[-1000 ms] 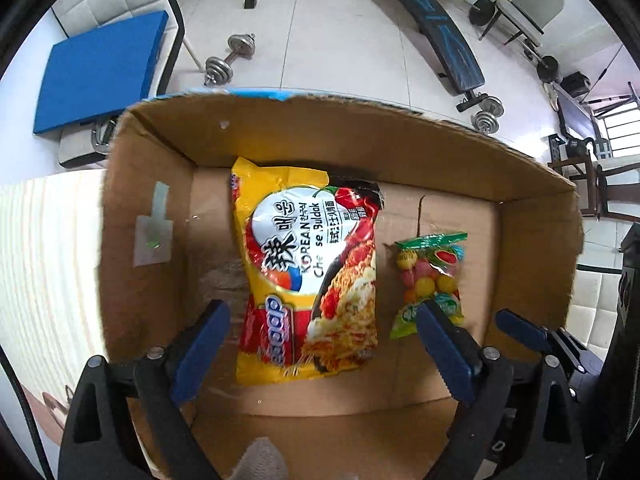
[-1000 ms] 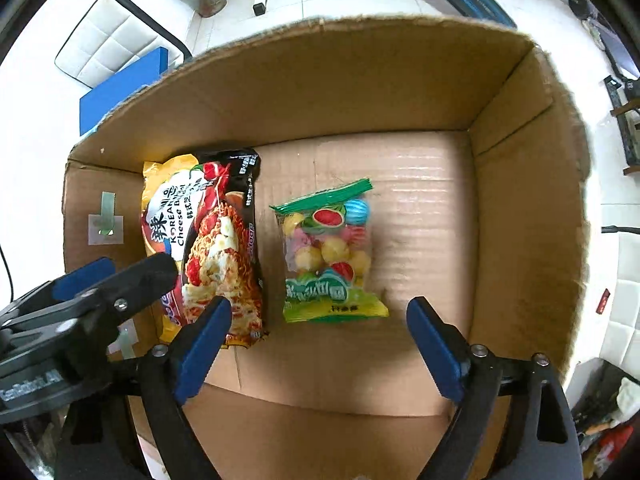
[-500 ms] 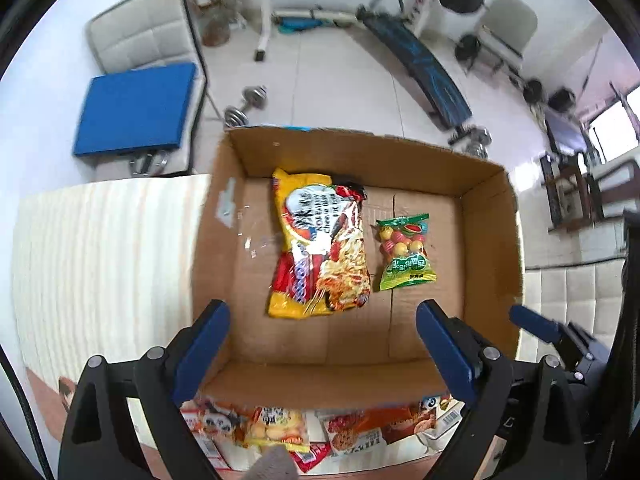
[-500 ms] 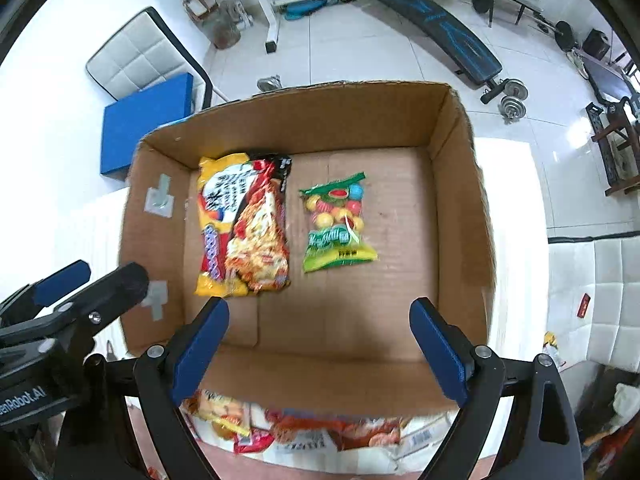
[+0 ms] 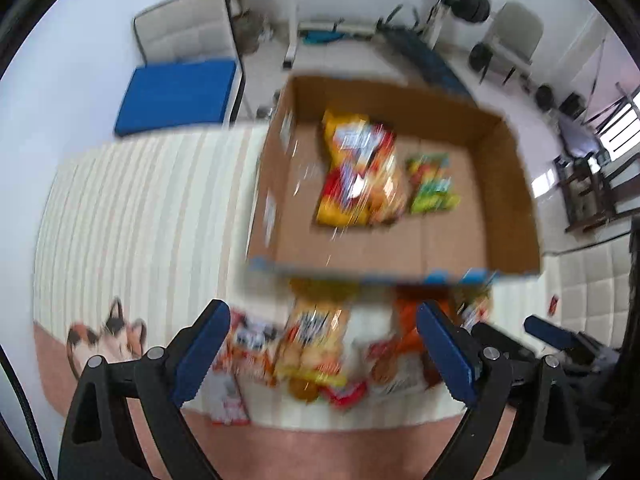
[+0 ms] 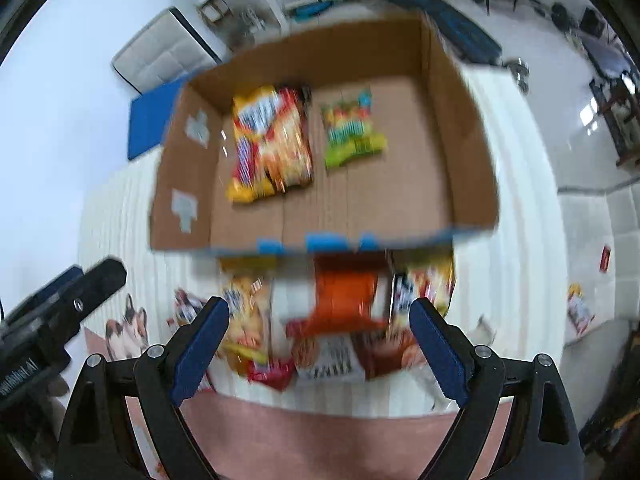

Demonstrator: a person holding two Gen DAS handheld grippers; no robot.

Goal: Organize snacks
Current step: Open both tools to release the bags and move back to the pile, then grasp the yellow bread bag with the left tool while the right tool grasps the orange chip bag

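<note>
A cardboard box (image 5: 516,216) (image 6: 468,152) sits open on a striped cloth. Inside lie a yellow and red noodle packet (image 5: 360,176) (image 6: 268,144) and a green candy bag (image 5: 432,184) (image 6: 352,128). Several loose snack packets (image 5: 316,348) (image 6: 344,320) lie on the cloth in front of the box. My left gripper (image 5: 324,352) is open and empty above those packets. My right gripper (image 6: 320,348) is open and empty, also above them. Both views are blurred by motion.
The cloth (image 5: 140,208) has a cat picture (image 5: 104,340) at its near left. The left gripper (image 6: 60,312) shows at the left of the right wrist view. A blue cushion (image 5: 176,92), a chair and gym equipment (image 5: 420,60) stand beyond the table.
Both grippers have pulled back and up out of the box. The box now sits farther away, and the loose snack packets in front of it have come into view.
</note>
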